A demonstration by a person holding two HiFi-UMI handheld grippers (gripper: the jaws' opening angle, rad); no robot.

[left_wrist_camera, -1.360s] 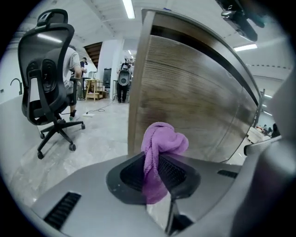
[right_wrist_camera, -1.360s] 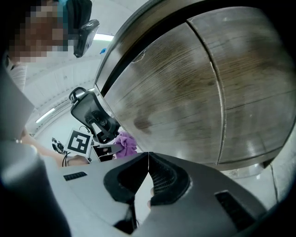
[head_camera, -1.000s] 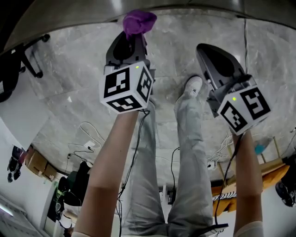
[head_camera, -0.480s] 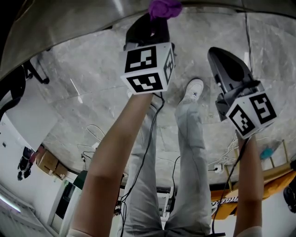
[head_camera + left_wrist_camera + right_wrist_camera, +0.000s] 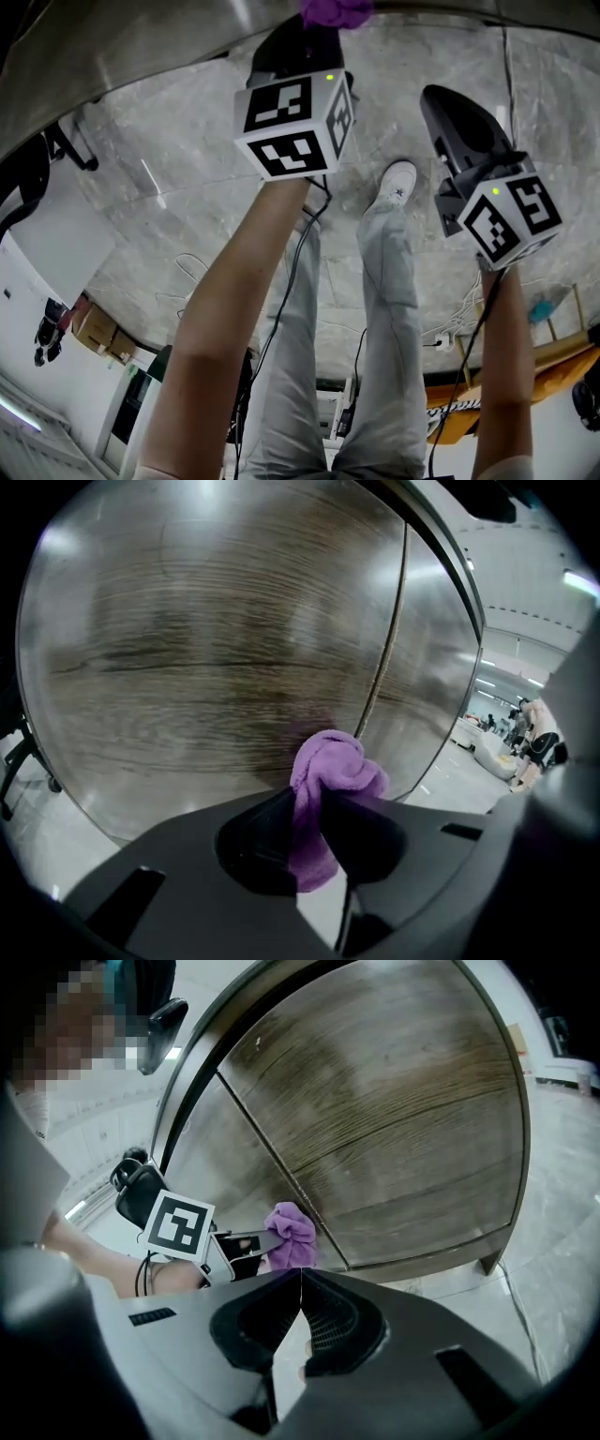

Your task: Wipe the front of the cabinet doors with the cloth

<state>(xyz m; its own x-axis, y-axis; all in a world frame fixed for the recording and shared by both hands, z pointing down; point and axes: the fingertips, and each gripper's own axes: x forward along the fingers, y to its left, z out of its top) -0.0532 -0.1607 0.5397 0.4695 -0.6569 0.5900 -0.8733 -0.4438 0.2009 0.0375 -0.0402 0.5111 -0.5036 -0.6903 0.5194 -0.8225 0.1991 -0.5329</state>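
A purple cloth [image 5: 323, 780] is pinched in my left gripper [image 5: 314, 803], which is shut on it. Its bunched end touches or nearly touches the brown wood-grain cabinet door [image 5: 206, 649], low down beside the vertical seam [image 5: 384, 658] between the two doors. The head view shows the left gripper [image 5: 300, 56] reaching forward with the cloth [image 5: 336, 11] at the top edge. My right gripper [image 5: 298, 1283] hangs back from the cabinet doors [image 5: 394, 1119], shut with nothing between its tips. It looks onto the left gripper [image 5: 246, 1241] and the cloth [image 5: 292, 1234].
A grey marble floor [image 5: 169, 187] lies below, with the person's legs and a white shoe [image 5: 396, 180] on it. Cables [image 5: 183, 272] trail on the floor near boxes and a wooden rack [image 5: 525, 361]. The cabinet stands on a short leg [image 5: 489, 1262].
My left gripper has pushed forward and to the right with the cloth, up to the cabinet front. The right gripper has barely shifted.
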